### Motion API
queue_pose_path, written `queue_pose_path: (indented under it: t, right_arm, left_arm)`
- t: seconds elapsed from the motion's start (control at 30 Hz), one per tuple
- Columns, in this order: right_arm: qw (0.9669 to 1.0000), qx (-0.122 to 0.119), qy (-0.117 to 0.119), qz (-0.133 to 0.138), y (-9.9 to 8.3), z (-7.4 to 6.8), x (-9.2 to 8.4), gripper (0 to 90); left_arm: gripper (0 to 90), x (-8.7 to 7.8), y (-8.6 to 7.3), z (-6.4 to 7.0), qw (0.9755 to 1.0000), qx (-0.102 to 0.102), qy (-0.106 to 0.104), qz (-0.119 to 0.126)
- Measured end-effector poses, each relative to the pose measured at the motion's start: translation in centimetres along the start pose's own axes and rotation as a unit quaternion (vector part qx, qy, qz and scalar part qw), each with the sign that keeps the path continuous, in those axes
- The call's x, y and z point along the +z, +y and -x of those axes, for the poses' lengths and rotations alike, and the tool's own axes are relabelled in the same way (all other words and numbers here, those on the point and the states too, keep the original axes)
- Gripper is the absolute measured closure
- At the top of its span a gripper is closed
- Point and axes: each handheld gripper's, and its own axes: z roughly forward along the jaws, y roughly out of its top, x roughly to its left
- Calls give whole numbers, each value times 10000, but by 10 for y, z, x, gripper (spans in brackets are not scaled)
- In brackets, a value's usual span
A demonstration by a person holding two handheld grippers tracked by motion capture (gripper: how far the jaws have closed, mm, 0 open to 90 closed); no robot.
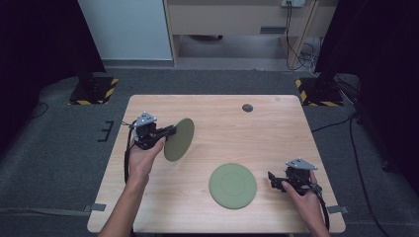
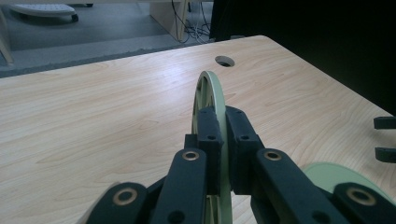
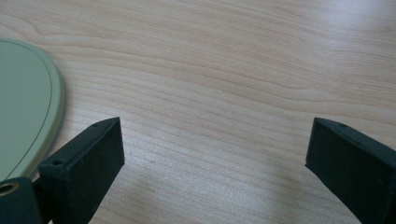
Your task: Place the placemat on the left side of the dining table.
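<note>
High view: my left gripper [image 1: 168,132] clamps a green plate [image 1: 179,139] by its rim and holds it on edge above the left half of the table [image 1: 217,118], clear of the surface. A second green plate [image 1: 232,185] lies flat near the front edge, well apart from the held one. My right gripper [image 1: 273,179] rests low just beside that flat plate, not touching it. I judge the work about half done: one plate is lifted, and setting it onto or beside the flat plate is still to do. A small round hole [image 1: 247,107] sits near the far edge of the tabletop.

Left gripper view: my left gripper [image 2: 223,140] has its black pads pressed on both faces of the held plate [image 2: 208,93], which stands edge-on. The plate is thin, rigid and matte, with a raised rim; its recessed face looks ribbed, though the angle is too steep to be sure. The tabletop is pale, smooth wood-grain laminate.

Right gripper view: my right gripper [image 3: 215,154] stands spread wide with nothing between its blocky black jaws, just bare wood. The flat plate [image 3: 23,107] shows at the left, with a fine inset ring and a rounded lip.
</note>
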Motion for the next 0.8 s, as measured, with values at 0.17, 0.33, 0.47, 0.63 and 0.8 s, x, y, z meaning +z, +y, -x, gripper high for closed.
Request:
queue_pose_path:
  t: [0.17, 0.33, 0.47, 0.63, 0.8]
  right_arm:
    - [10000, 4, -9, -9, 0, 0, 0, 46]
    - [10000, -11, -11, -17, 0, 0, 0, 45]
    - [10000, -24, -13, -21, 0, 0, 1, 46]
    - [10000, -25, -4, -40, -1, -1, 1, 45]
    - [10000, -25, -8, -38, -1, -1, 1, 45]
  left_arm:
    - [855, -5, -1, -5, 10000, -8, 74, -4]
    - [855, -9, -2, -10, 9999, -33, 138, 11]
    - [855, -12, -2, -13, 9998, -38, 178, 20]
    - [855, -15, -2, -16, 9998, -34, 212, 27]
    - [855, -18, -3, -19, 9997, -47, 243, 37]
